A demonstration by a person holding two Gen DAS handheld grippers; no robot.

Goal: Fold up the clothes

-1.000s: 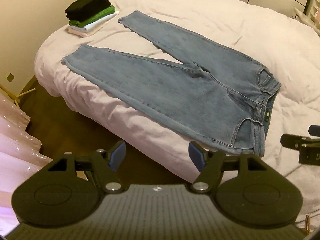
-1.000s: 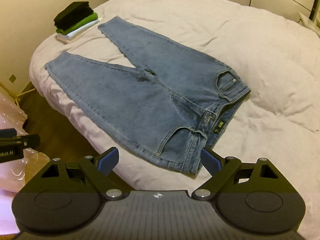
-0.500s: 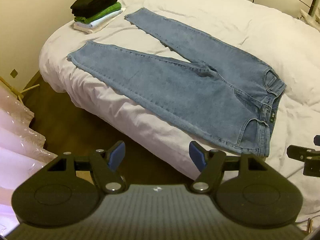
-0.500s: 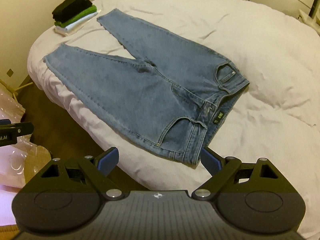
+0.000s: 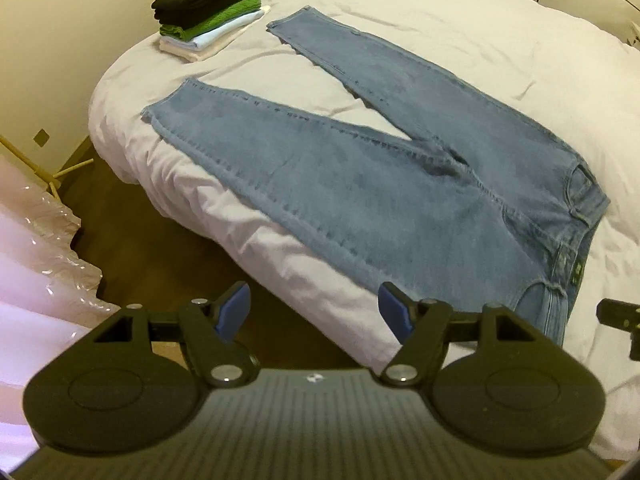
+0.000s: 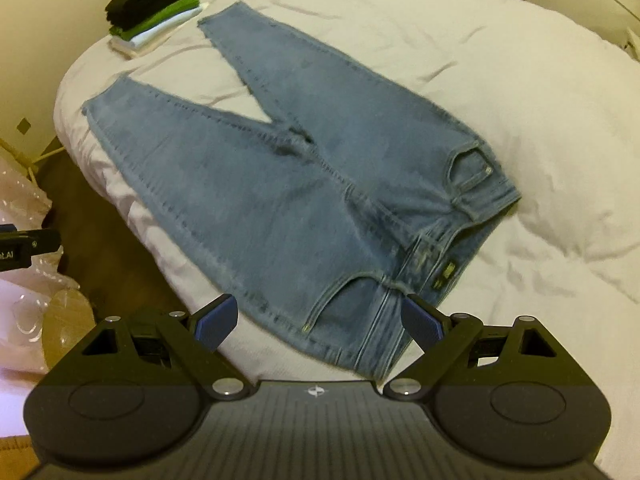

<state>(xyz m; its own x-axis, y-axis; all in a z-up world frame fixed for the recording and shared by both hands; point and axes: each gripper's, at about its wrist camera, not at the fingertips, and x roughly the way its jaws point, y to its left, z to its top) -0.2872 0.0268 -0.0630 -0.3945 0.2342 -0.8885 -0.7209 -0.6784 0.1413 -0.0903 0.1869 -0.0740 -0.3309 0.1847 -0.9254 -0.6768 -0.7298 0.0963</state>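
Jeans (image 5: pixel 360 184), blue denim, one pair, lying flat and unfolded on a white duvet (image 5: pixel 460 36), legs splayed in a V toward the far left corner of the bed, waistband at the near right, one side seam running along the bed's near edge. Stack of folded clothes (image 5: pixel 208 16), black over green over white, sitting at the far corner just beyond the leg hems and apart from them. Left gripper (image 5: pixel 314 314): jaws moderately apart, nothing between the blue pads, poised over the bed edge and brown floor (image 5: pixel 132 240) below the near leg. Right gripper (image 6: pixel 320 318): jaws set wider, also empty, its pads framing the waistband corner and pocket of the jeans (image 6: pixel 304 200) without touching the cloth. Change noted against the views from a second ago: both cameras have closed in on the bed, the garment now fills more of each view, and the waistband has slid down to sit between the right pads; jaw widths are unchanged and the jeans have not shifted. Reading: this is an approach, not yet a grasp; the fold has not begun. Likely next need is a pinch at the waistband with the right and along the near leg with the left. Crinkled clear plastic (image 5: pixel 36 264) lies on the floor at left, clear of the work.
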